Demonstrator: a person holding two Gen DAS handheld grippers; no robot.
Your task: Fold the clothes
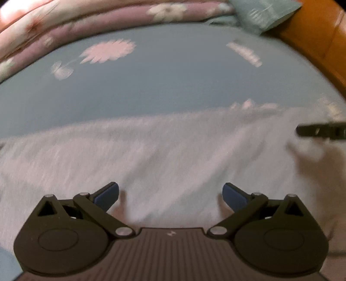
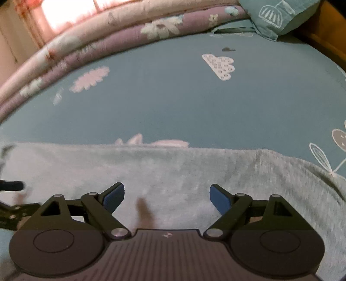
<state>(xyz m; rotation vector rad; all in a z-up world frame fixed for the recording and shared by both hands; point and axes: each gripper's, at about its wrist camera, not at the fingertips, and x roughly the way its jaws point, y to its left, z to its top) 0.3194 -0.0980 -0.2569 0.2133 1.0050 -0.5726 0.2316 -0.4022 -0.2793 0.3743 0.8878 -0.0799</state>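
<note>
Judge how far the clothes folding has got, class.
Done: the grey garment lies flat on the teal sheet, far edge straight. In hand: nothing; the left claw and right claw are open above it. Left: any further folds.

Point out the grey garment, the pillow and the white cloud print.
Garment (image 2: 173, 173): right wrist view, flat middle of the grey cloth.
Pillow (image 2: 279, 19): right wrist view, its printed teal face.
Cloud print (image 2: 220, 66): right wrist view, centre of the dotted cloud.

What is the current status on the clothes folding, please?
Left gripper and right gripper open, nothing between fingers. Grey garment flat on teal bedsheet. Folded quilt and pillow at far edge, clear of garment.
</note>
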